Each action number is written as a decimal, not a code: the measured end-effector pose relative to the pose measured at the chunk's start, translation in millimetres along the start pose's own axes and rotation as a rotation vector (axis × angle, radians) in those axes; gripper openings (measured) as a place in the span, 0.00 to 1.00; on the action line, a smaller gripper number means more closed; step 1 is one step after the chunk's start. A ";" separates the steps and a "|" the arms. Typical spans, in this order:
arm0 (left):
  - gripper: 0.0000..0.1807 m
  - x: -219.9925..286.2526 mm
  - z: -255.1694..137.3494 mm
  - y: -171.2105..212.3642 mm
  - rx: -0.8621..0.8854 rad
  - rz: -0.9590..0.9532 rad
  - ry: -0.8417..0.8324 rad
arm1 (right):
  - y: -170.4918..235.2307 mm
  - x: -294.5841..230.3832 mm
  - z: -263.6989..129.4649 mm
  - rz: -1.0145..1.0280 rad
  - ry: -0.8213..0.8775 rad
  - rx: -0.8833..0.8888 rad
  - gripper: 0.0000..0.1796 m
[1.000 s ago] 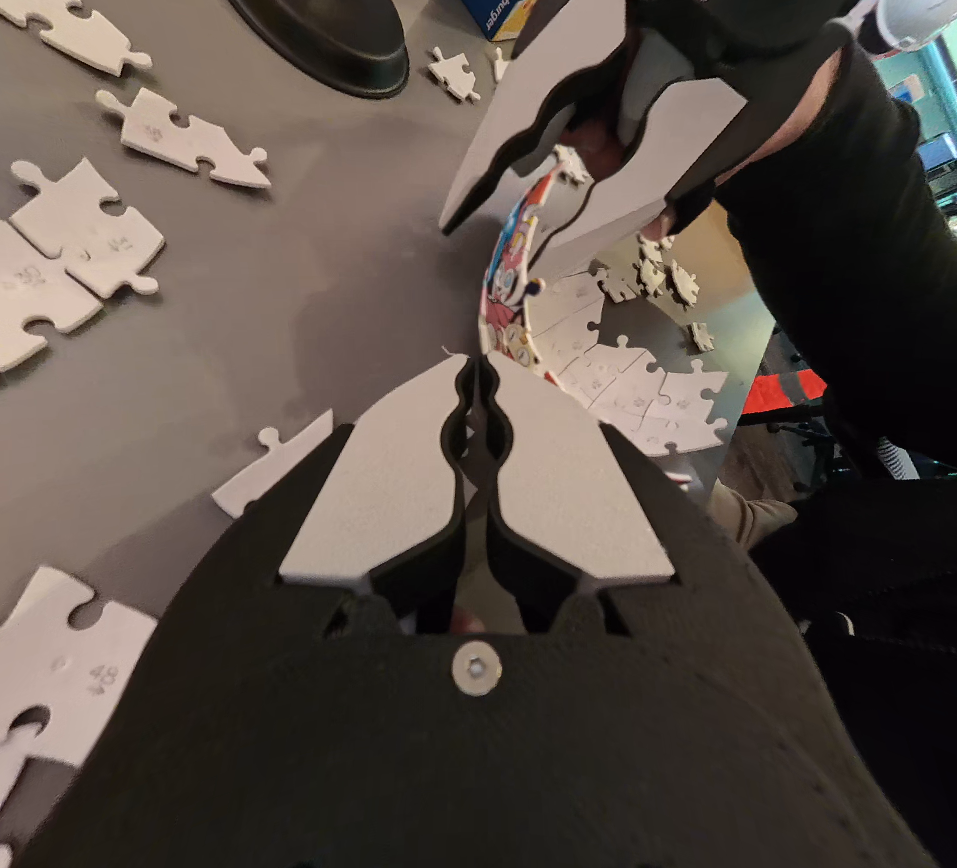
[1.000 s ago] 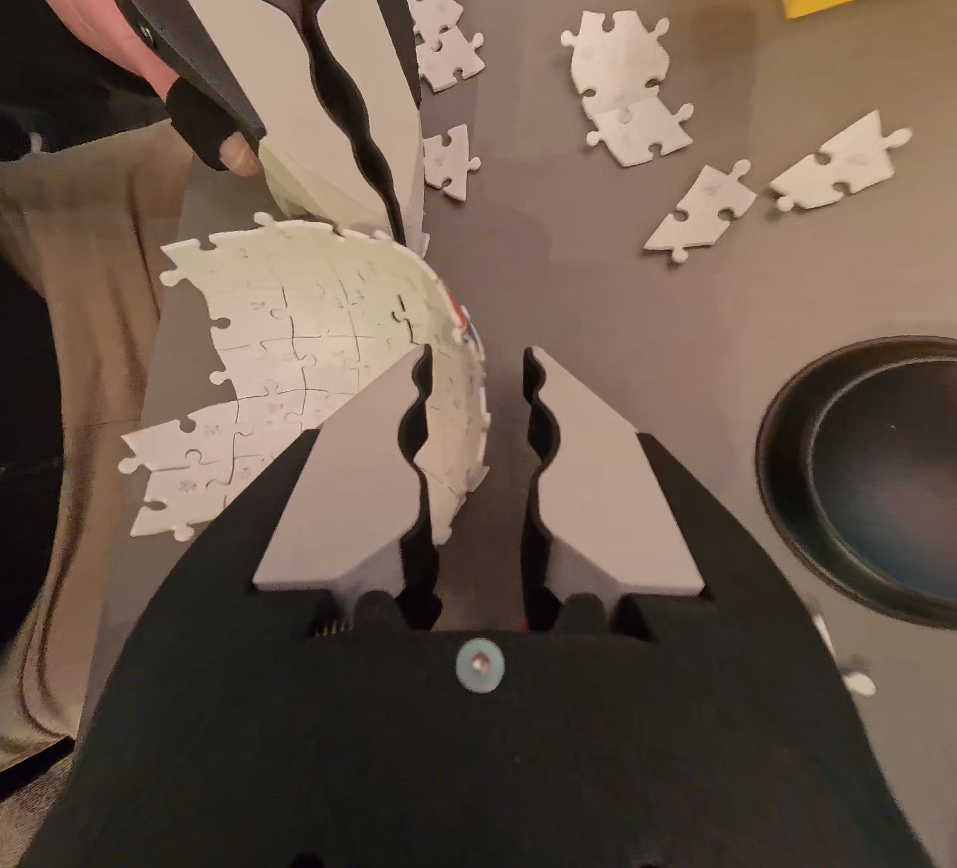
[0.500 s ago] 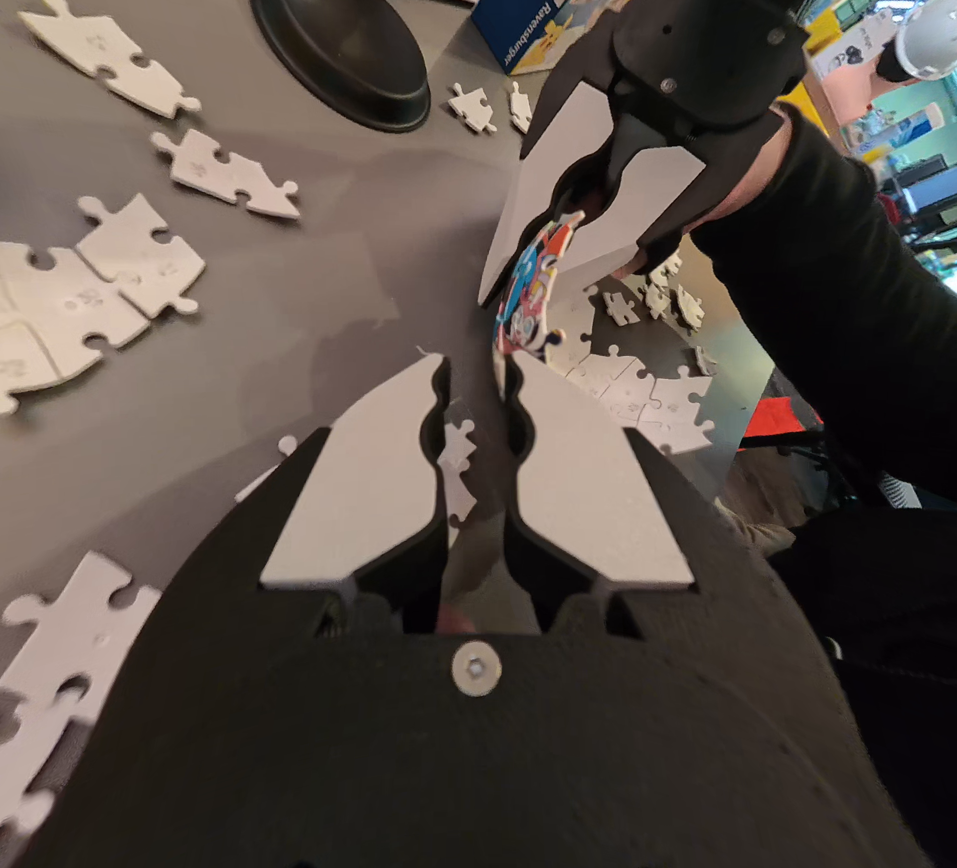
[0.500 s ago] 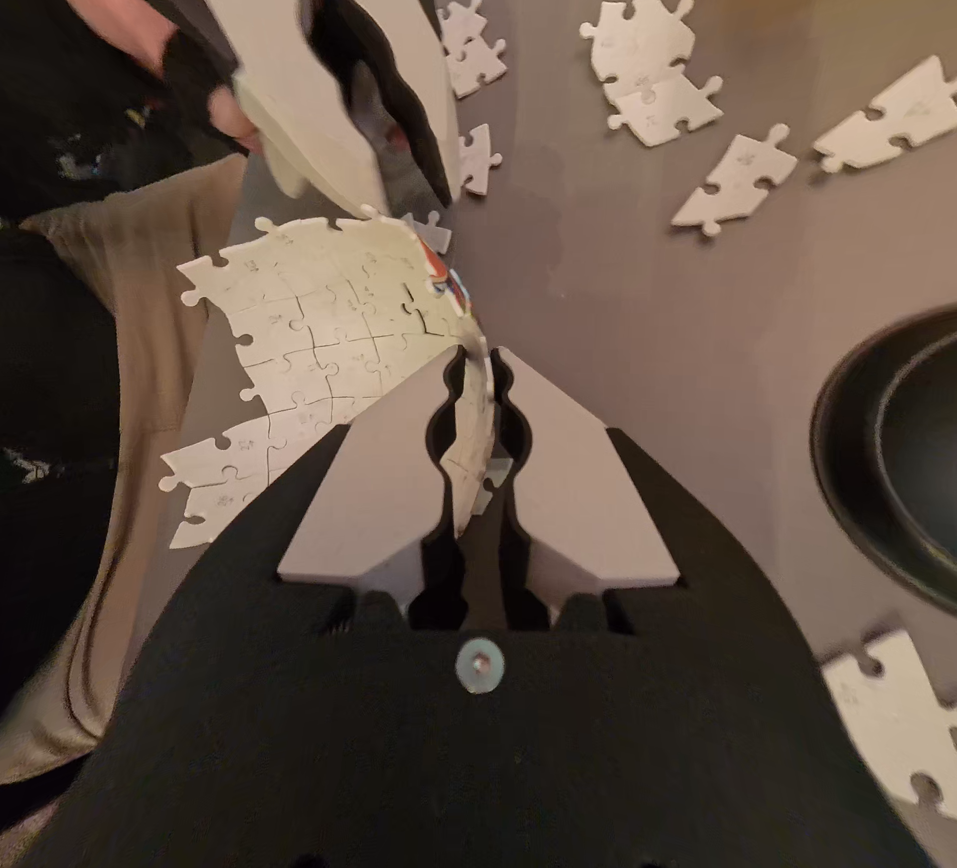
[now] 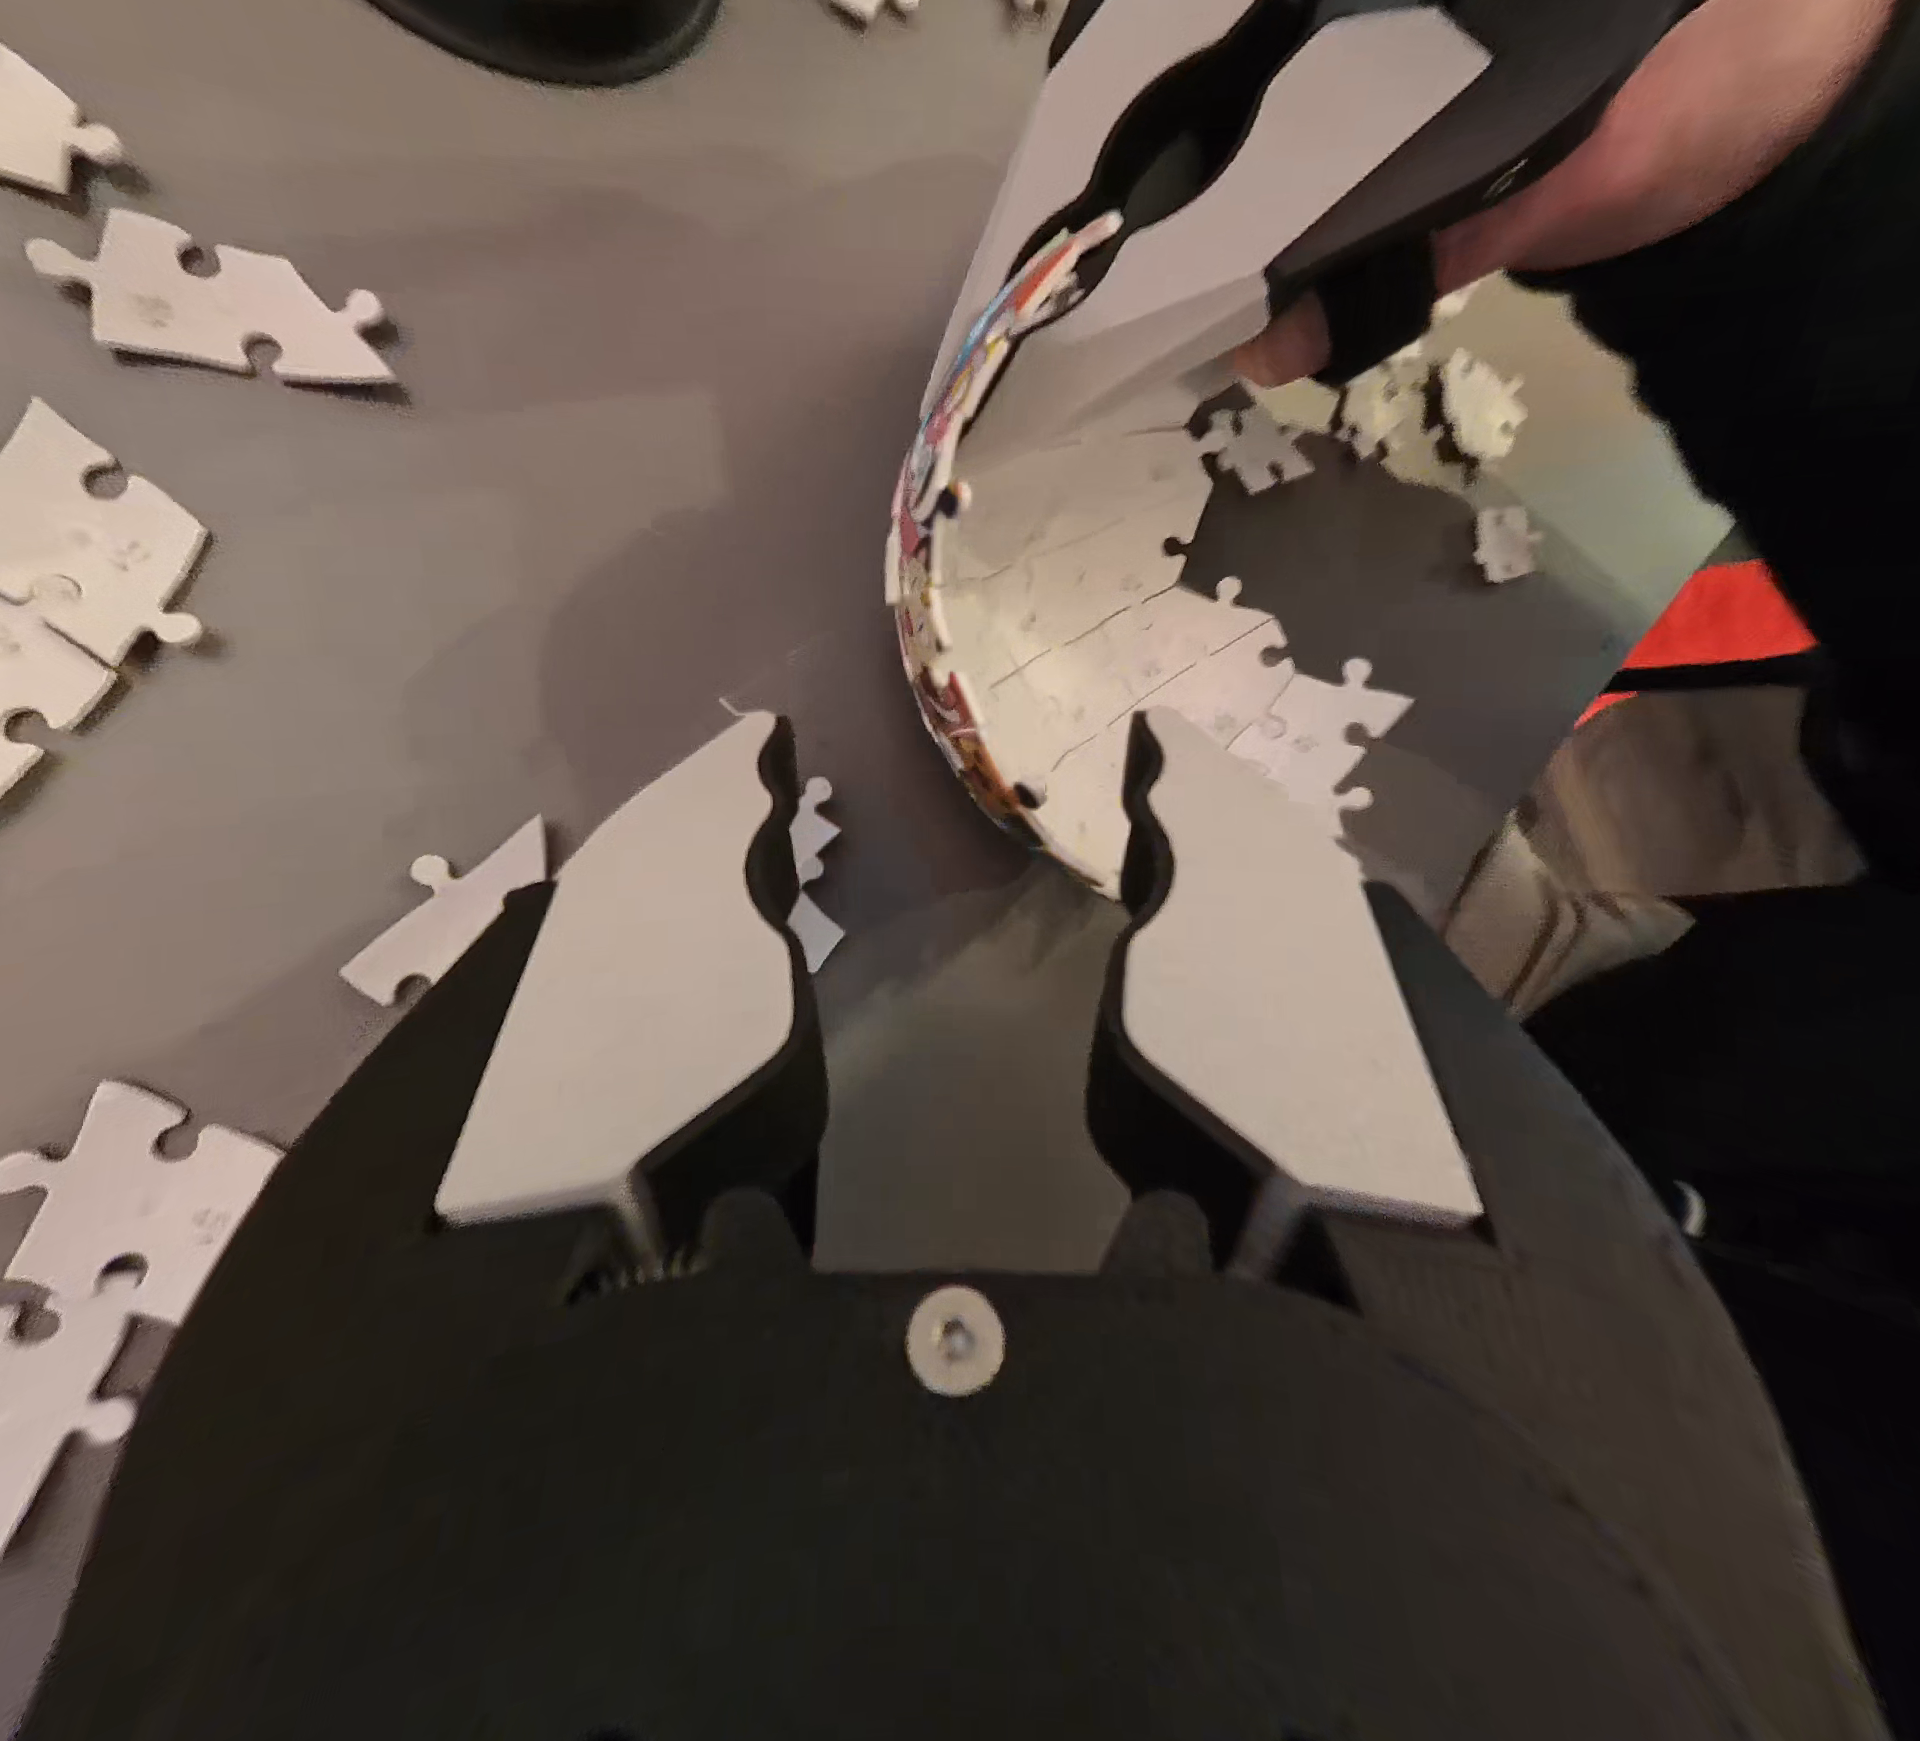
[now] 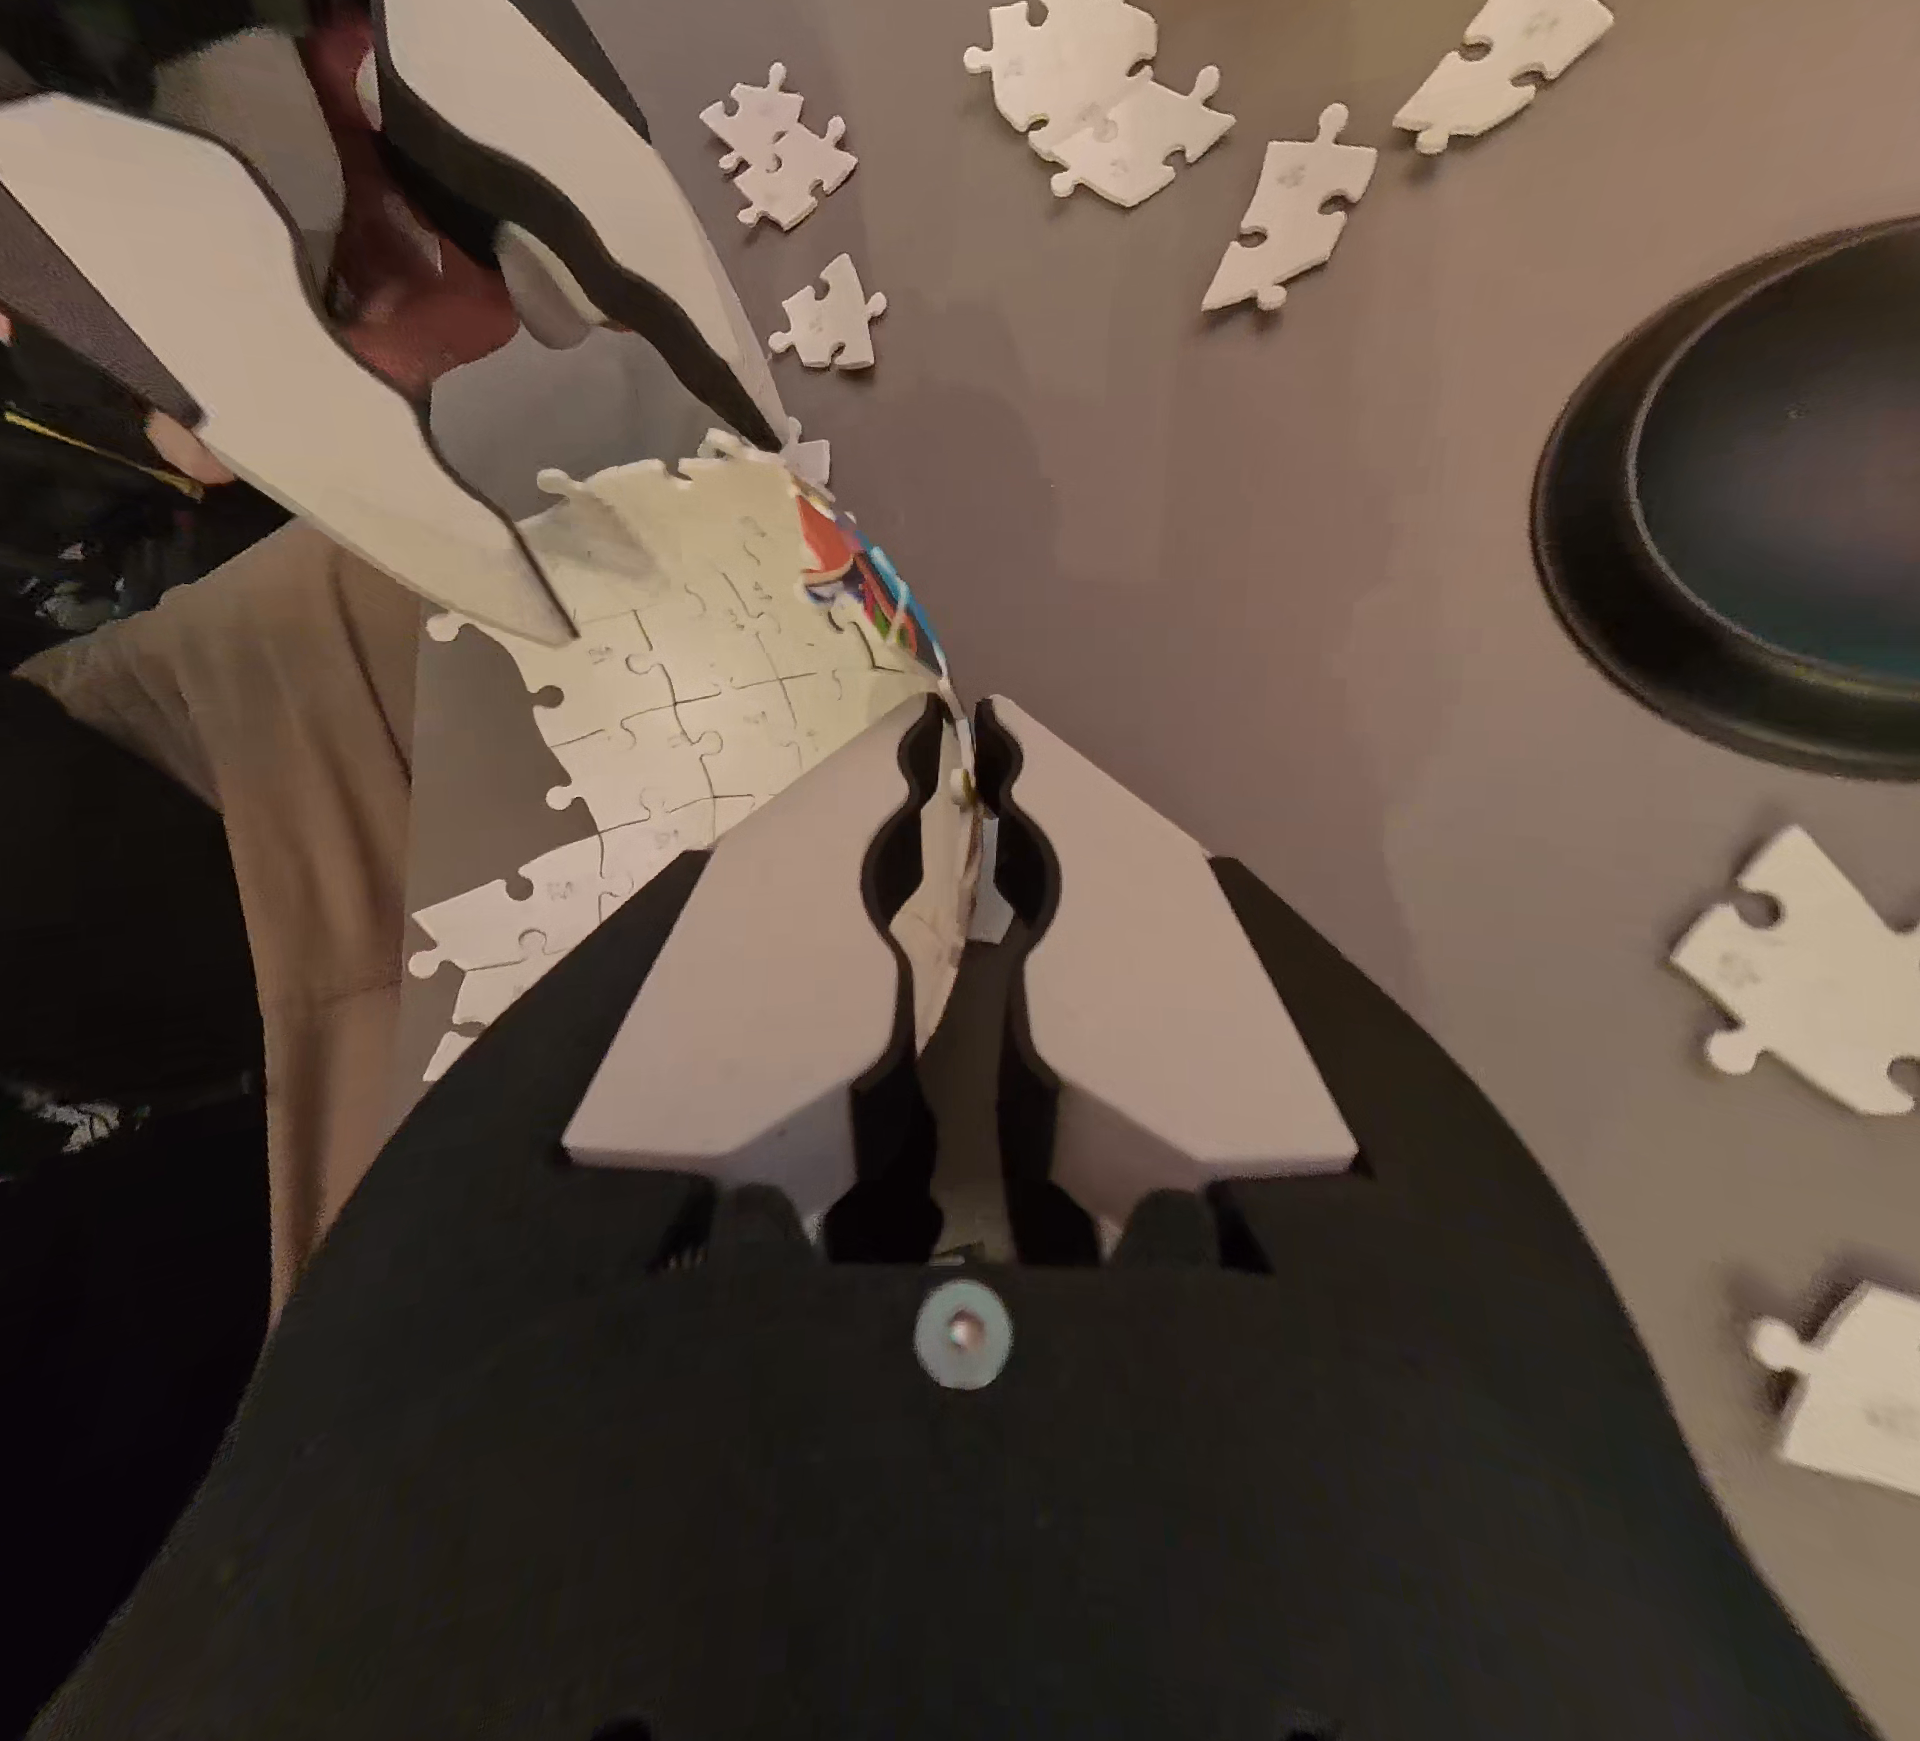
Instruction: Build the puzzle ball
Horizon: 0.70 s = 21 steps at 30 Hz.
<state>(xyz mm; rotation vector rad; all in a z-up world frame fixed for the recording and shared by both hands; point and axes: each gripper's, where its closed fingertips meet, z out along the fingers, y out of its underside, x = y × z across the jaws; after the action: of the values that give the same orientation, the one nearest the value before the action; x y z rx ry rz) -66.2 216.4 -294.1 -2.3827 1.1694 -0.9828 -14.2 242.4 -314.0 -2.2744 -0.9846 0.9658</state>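
Currently: right gripper (image 6: 961,725) pinched on rim of curved puzzle shell (image 6: 707,652) | left gripper (image 5: 956,735) wide open, empty, shell just ahead-right, contact unclear | rim runs away from left gripper.

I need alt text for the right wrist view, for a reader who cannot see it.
The right gripper is shut on the rim of a curved, half-built puzzle ball. The left gripper is open above the ball's far edge, over a grey table.
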 end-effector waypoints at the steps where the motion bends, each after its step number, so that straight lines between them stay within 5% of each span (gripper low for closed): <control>1: 0.32 -1.2 3.2 2.0 -0.028 0.013 -0.027 | 1.2 -0.8 -1.1 0.007 0.009 0.005 0.03; 13: 0.09 7.3 21.2 2.9 -0.142 0.071 -0.085 | 8.3 -11.0 -12.6 0.068 0.115 0.052 0.02; 21: 0.02 3.7 25.9 5.7 -0.177 0.108 -0.119 | 6.6 -17.5 -22.5 0.002 0.134 0.043 0.06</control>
<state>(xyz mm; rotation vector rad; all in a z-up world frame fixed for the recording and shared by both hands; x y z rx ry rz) -49.9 209.4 -314.0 -2.4434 1.3747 -0.7205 -2.9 221.6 -296.7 -2.2720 -0.8964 0.8152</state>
